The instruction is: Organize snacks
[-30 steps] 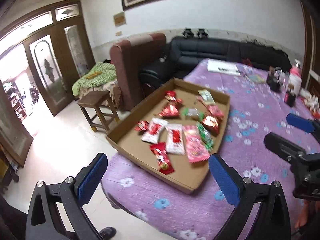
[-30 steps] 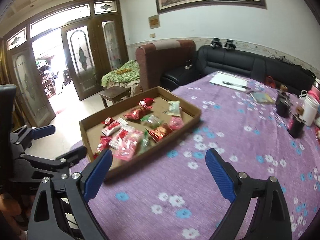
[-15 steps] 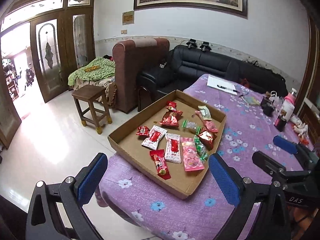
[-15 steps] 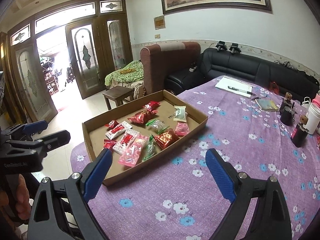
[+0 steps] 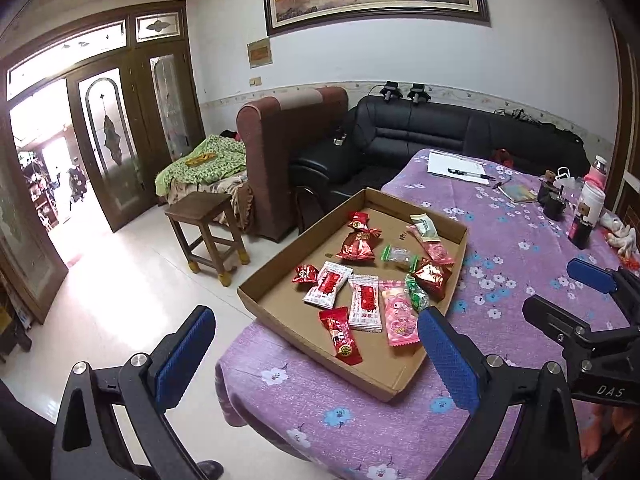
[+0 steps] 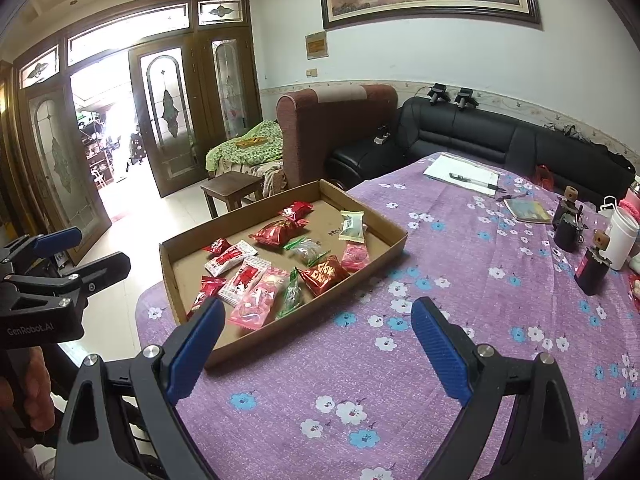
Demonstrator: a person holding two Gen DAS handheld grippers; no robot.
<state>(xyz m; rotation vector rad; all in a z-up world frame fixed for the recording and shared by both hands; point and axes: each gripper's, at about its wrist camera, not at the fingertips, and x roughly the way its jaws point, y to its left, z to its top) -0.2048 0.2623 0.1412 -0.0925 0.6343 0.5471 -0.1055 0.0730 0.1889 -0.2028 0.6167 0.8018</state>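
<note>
Both grippers have drawn back from the cardboard tray (image 5: 276, 312) since a second ago, so the tray and its snack packets (image 5: 362, 280) now sit farther out, at the near-left end of the purple flowered table (image 6: 460, 320). The left gripper (image 5: 316, 354) hovers off the table's near corner and the right gripper (image 6: 318, 348) above the cloth just right of the tray. Each has its blue-padded fingers (image 6: 438, 350) spread wide, as before, holding nothing; the packets lie unmoved.
</note>
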